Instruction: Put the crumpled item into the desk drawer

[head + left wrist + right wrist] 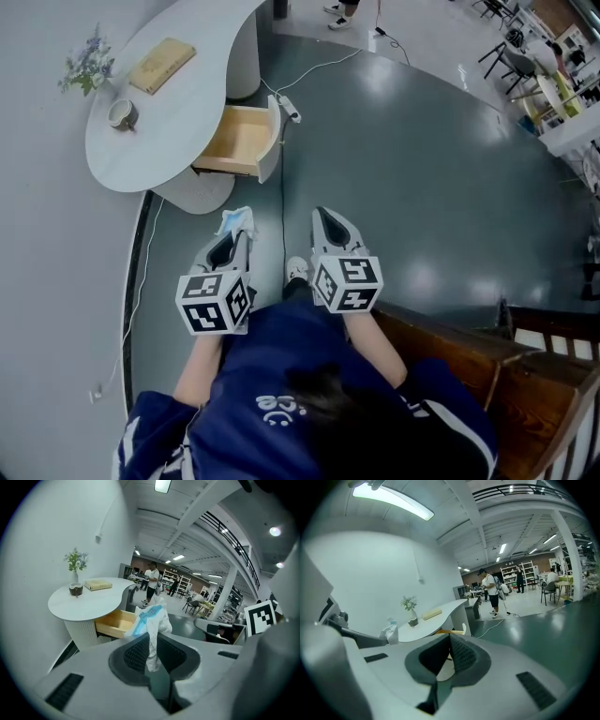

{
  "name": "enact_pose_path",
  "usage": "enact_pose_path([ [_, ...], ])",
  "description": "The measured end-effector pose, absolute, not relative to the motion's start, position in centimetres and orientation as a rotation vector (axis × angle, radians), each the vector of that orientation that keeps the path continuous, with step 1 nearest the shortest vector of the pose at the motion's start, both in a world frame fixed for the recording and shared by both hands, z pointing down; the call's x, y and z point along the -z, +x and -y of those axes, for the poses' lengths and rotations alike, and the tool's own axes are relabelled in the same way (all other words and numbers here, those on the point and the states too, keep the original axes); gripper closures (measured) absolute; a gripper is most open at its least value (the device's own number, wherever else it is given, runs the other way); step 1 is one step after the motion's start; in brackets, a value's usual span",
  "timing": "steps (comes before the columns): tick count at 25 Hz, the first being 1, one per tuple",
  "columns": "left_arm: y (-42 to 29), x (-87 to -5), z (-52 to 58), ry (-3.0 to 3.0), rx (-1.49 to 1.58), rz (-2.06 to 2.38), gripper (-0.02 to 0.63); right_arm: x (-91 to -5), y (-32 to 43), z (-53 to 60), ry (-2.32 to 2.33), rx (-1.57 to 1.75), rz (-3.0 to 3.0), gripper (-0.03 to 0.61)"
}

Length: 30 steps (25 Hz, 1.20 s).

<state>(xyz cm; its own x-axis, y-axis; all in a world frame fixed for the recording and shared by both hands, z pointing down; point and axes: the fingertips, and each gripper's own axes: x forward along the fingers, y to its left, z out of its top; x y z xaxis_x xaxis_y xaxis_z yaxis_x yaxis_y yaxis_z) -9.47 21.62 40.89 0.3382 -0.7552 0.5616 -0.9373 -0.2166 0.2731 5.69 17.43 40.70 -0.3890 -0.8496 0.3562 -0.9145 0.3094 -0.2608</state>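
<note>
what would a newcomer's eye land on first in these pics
First is the crumpled white-and-blue item pinched in the left tool, held over the dark floor short of the desk. Next is the open wooden drawer, empty inside, jutting from under the round white desk at the upper left of the head view. The right tool, alongside the left, holds nothing.

Head view: from above person's head, facing forward and steeply down. Takes in left gripper (238, 234) and right gripper (322, 216) close below, with desk (178, 103) and drawer (239, 141) farther ahead.

Left gripper view: low, along own jaws, aimed at same desk and drawer – fairly near (hall beyond).

Right gripper view: low, alongside, facing same way, with desk left of centre.

Shared by all three – desk, drawer. Other gripper at edge of each gripper view.
</note>
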Motion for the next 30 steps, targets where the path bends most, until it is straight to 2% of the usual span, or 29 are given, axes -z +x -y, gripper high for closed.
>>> enact_pose_path([
  [13, -6.4, -42.2, -14.3, 1.958, -0.461, 1.540, 0.568, -41.0, 7.5, -7.6, 1.432, -0.516, 2.526, 0.572],
  [30, -5.7, -44.0, -8.2, 1.914, -0.533, 1.583, 0.568, -43.4, 9.5, -4.9, 1.442, -0.603, 2.478, 0.571],
])
